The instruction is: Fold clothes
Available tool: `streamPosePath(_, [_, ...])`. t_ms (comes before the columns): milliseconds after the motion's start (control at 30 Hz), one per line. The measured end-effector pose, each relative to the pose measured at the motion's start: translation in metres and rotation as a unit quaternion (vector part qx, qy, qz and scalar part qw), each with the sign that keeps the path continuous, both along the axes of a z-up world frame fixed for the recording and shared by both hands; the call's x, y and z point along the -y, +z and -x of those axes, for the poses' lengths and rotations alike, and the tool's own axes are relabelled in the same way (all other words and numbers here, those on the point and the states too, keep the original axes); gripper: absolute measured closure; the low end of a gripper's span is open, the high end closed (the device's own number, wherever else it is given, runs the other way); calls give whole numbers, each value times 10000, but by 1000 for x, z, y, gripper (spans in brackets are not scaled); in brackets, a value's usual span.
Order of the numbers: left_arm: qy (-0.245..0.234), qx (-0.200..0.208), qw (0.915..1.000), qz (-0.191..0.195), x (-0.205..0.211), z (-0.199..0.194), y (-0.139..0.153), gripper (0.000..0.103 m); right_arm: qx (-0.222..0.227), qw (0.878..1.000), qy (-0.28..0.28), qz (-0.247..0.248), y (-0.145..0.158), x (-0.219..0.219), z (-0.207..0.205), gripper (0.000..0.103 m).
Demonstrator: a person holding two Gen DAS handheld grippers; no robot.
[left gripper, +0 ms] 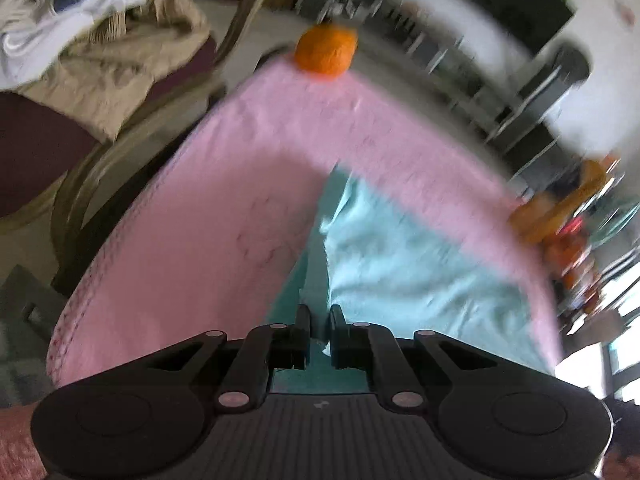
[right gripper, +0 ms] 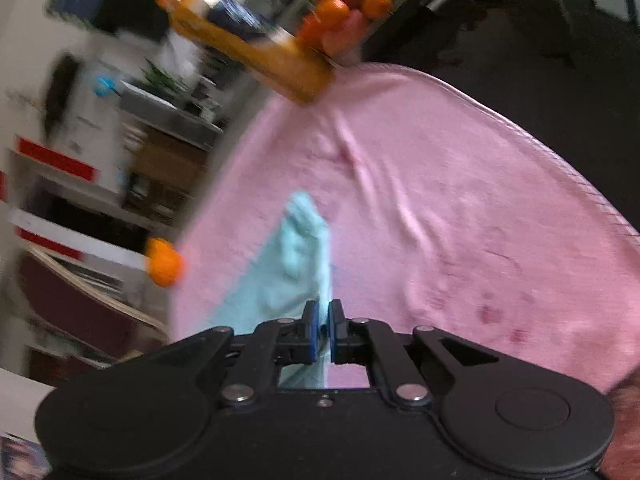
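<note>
Pink cloth-covered table (left gripper: 192, 240), motion-blurred. Left gripper (left gripper: 319, 314), lower centre: fingers nearly closed, pinching an edge of the light blue garment (left gripper: 400, 264), spread toward lower right. Right gripper (right gripper: 323, 312), lower centre: blue-padded fingers (right gripper: 311, 332) clamped on a narrow fold of the same garment, trailing to centre frame. Orange (left gripper: 326, 54) at the table's far corner, top centre of left view. Yellow box (right gripper: 256, 52) and fruit pile (right gripper: 340, 16), upper centre of right view. Heap of beige and white clothes (left gripper: 92, 40), upper left of left view.
</note>
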State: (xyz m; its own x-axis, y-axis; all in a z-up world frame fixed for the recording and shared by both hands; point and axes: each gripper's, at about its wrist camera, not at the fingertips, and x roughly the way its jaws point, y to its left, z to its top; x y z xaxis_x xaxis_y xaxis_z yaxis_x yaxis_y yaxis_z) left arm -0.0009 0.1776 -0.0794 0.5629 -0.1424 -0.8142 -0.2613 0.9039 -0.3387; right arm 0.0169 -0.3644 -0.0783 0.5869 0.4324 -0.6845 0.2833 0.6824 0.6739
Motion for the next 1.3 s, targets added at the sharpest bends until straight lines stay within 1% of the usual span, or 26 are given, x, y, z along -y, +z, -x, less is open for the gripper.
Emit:
streamPosePath(67, [-32, -253, 9996, -138, 5, -4, -8, 95, -303, 9987, 85, 393, -11, -10, -5, 98])
streamPosePath(133, [-68, -419, 9987, -297, 10, -7, -16, 95, -499, 9953, 177, 805, -18, -19, -10, 98])
streamPosePath(233, [-105, -404, 9983, -418, 14, -6, -18, 95, -595, 9911, 197, 1178, -22, -24, -12, 95])
streamPosePath(267, [-97, -391, 9984, -408, 13, -5, -17, 94, -549, 9916, 160, 1157, -20, -22, -9, 92])
streamPosePath(300, [-84, -387, 9984, -393, 12, -5, -18, 93, -468, 9931, 113, 1066, -17, -18, -6, 82])
streamPosePath(367, [-47, -407, 9983, -421, 11, -3, -18, 89, -305, 9956, 19, 883, -12, -11, 1, 70])
streamPosePath(400, [-26, -392, 9981, -472, 12, -1, -17, 85, -268, 9962, -3, 825, -10, -8, 5, 65])
streamPosePath(467, [16, -361, 9977, -575, 12, 4, -14, 85, -296, 9970, 97, 707, -11, -6, 13, 60])
streamPosePath(500, [-5, -297, 9973, -673, 14, 8, -11, 86, -332, 9974, 198, 614, -13, -8, 17, 59])
streamPosePath(567, [-152, -99, 9959, -891, 23, 19, -4, 85, -366, 9970, 524, 442, -18, -15, 24, 59])
streamPosePath(600, [-317, -19, 9955, -894, 30, 22, -2, 85, -357, 9957, 765, 375, -20, -22, 27, 60])
streamPosePath(633, [-504, 46, 9950, -859, 36, 25, -1, 84, -307, 9934, 1028, 400, -21, -32, 29, 60])
streamPosePath(667, [-690, 112, 9941, -823, 43, 27, 0, 80, -228, 9899, 1308, 492, -20, -44, 30, 61])
streamPosePath(700, [-857, 170, 9924, -861, 50, 28, 0, 78, -149, 9855, 1586, 584, -19, -57, 31, 64])
streamPosePath(767, [-1117, 261, 9877, -1062, 63, 28, 1, 78, 71, 9736, 2082, 938, -16, -85, 29, 67])
streamPosePath(800, [-1168, 258, 9863, -1139, 67, 28, 1, 78, 161, 9675, 2267, 1109, -15, -97, 28, 68])
streamPosePath(867, [-1234, 215, 9847, -1215, 69, 27, -2, 78, 189, 9582, 2473, 1426, -17, -114, 25, 68])
streamPosePath(933, [-1214, 181, 9852, -1197, 67, 26, -3, 78, 188, 9492, 2609, 1748, -20, -128, 23, 69])
streamPosePath(967, [-1194, 166, 9857, -1177, 65, 26, -4, 78, 185, 9458, 2623, 1908, -21, -133, 22, 72])
streamPosePath(1000, [-1173, 150, 9862, -1157, 63, 26, -4, 78, 201, 9437, 2616, 2012, -22, -137, 21, 84])
streamPosePath(1033, [-1149, 139, 9868, -1133, 60, 26, -5, 78, 230, 9429, 2595, 2075, -22, -139, 21, 94])
streamPosePath(1067, [-1129, 135, 9875, -1094, 58, 26, -5, 78, 212, 9439, 2594, 2034, -23, -140, 21, 96])
streamPosePath(1167, [-1118, 121, 9888, -982, 58, 25, -5, 78, 2, 9542, 2569, 1532, -26, -137, 25, 96])
streamPosePath(1233, [-1139, 111, 9887, -971, 59, 25, -5, 78, -144, 9588, 2563, 1217, -27, -133, 26, 94])
streamPosePath(1267, [-1146, 112, 9886, -971, 60, 25, -5, 78, -199, 9594, 2585, 1113, -27, -129, 26, 92])
streamPosePath(1300, [-1138, 114, 9888, -963, 60, 25, -5, 78, -208, 9615, 2559, 977, -25, -123, 26, 86])
